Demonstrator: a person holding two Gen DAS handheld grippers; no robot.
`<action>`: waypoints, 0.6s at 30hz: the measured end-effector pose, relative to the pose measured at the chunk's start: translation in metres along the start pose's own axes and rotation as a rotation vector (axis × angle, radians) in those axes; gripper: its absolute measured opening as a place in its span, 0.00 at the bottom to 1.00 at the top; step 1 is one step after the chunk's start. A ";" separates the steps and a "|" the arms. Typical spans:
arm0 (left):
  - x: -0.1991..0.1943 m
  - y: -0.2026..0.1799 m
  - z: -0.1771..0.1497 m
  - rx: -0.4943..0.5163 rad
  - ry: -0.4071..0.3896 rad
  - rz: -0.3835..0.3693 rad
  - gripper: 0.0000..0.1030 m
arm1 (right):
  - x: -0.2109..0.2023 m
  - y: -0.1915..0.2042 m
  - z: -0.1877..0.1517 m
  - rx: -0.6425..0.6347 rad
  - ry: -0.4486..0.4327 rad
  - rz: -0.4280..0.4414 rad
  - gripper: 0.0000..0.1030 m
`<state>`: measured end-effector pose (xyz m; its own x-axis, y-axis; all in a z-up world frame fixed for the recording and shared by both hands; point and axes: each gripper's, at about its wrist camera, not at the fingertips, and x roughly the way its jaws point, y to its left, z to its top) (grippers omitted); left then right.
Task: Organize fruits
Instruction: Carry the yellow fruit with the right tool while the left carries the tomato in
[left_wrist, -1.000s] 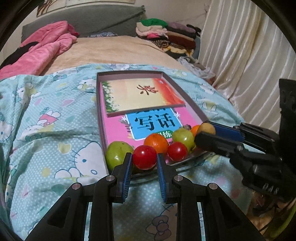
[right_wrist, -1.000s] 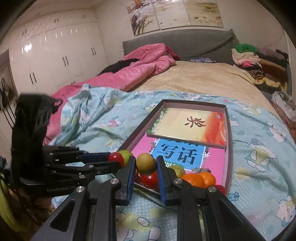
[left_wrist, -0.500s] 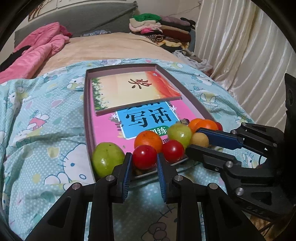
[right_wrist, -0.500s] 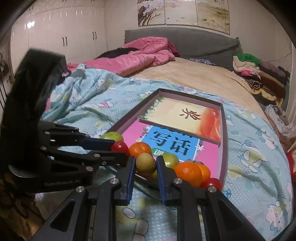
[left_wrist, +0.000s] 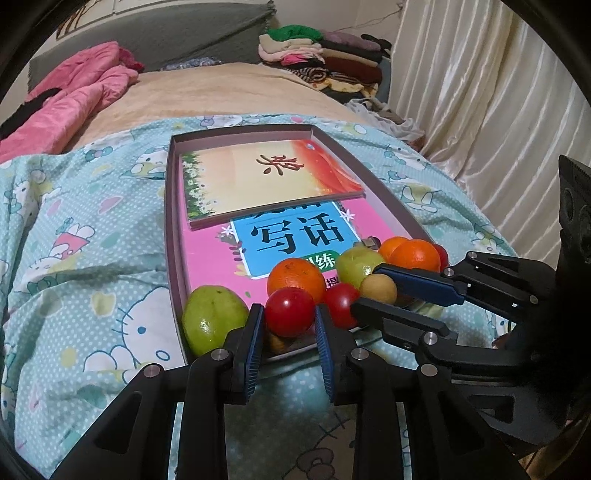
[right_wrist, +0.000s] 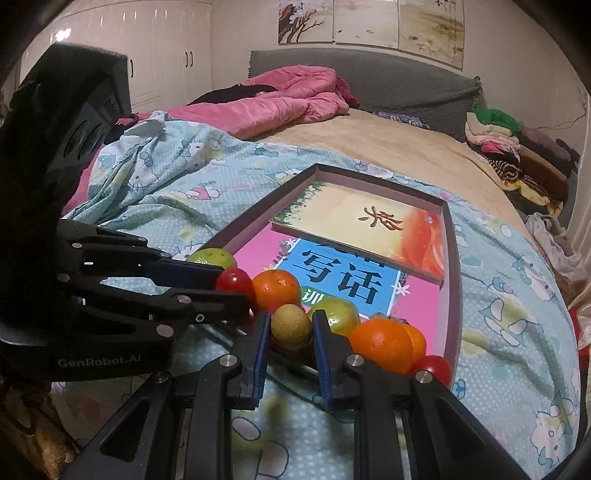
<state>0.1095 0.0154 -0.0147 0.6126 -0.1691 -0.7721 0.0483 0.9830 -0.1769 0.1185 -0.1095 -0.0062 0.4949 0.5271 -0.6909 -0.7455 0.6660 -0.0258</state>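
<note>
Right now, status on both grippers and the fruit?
Left gripper shut on red tomato. Right gripper shut on tan fruit. Both over the tray's near edge; other fruit crowds close around.

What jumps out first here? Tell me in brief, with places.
A bright row of fruit crowds the near end of the shallow box on the Hello Kitty quilt. The left gripper is shut on a red tomato, the right gripper on a small tan fruit beside it. Behind lie two books, one pink.
</note>
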 end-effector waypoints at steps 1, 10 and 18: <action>0.000 0.000 0.000 0.000 0.000 0.000 0.28 | 0.000 0.001 0.000 -0.002 -0.002 -0.001 0.22; 0.001 0.001 -0.001 -0.012 0.003 -0.007 0.28 | 0.000 0.001 -0.001 -0.007 -0.011 -0.003 0.22; 0.001 0.002 -0.001 -0.013 0.003 -0.008 0.28 | -0.002 0.002 -0.001 -0.014 -0.015 -0.019 0.27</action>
<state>0.1098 0.0168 -0.0161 0.6096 -0.1769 -0.7727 0.0431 0.9807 -0.1905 0.1158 -0.1094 -0.0056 0.5152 0.5226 -0.6793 -0.7422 0.6684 -0.0486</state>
